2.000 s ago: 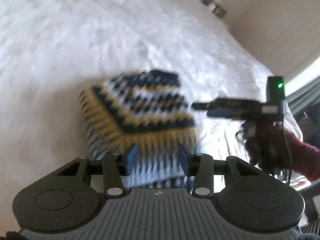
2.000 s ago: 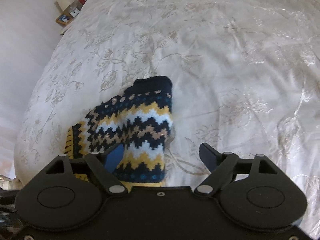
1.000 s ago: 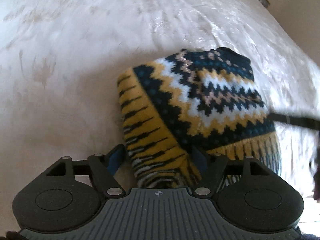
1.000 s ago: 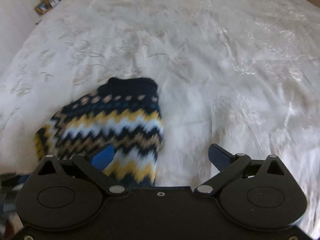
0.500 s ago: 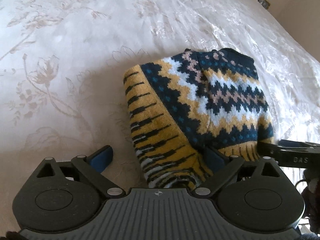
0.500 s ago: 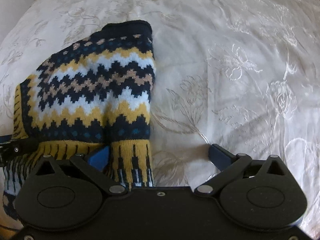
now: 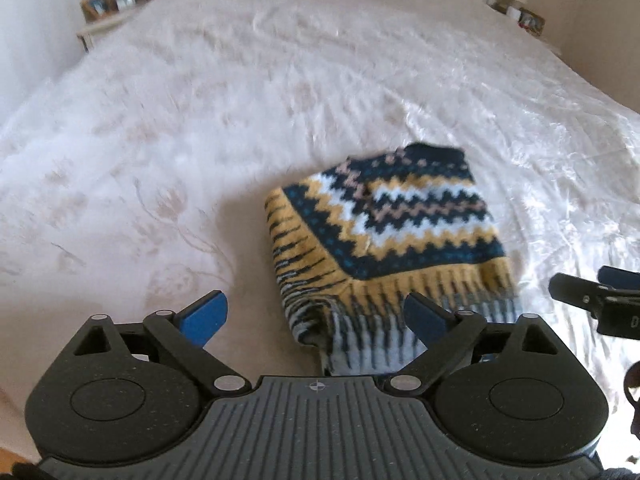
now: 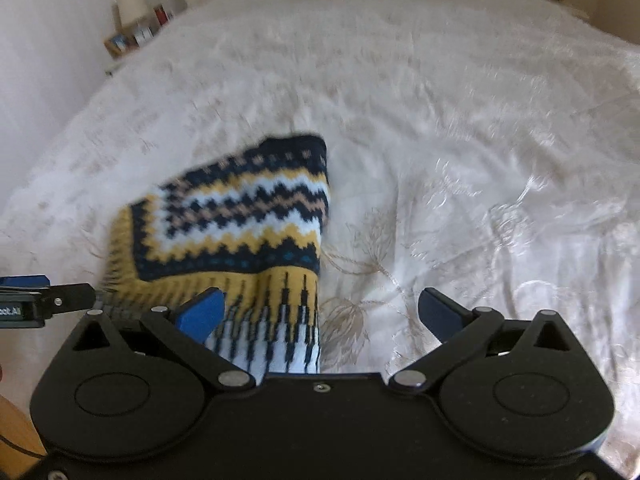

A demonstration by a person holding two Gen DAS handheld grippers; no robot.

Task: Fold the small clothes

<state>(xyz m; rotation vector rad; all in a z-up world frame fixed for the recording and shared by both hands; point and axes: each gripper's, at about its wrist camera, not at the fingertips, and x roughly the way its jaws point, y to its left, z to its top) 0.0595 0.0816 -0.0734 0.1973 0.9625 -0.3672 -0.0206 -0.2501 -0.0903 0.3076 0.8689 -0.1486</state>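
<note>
A small knitted sweater (image 7: 384, 232) with navy, yellow, white and tan zigzag bands lies folded on the white bedspread (image 7: 240, 112); it also shows in the right wrist view (image 8: 240, 232). My left gripper (image 7: 316, 314) is open and empty, raised just before the sweater's near hem, its right finger over the fringe. My right gripper (image 8: 320, 310) is open and empty, its left finger over the sweater's hem, its right finger over bare bedspread (image 8: 480, 160). Each gripper's tip shows at the other view's edge.
Bedside tables with lamps and small items stand at the far left (image 7: 108, 4) and far right (image 7: 524, 16) of the bed. A wooden surface (image 8: 16, 428) shows at the lower left of the right wrist view.
Both grippers have pulled back and lifted away from the sweater, so more of the bed shows. The left gripper opened wide after letting go of the sweater's edge.
</note>
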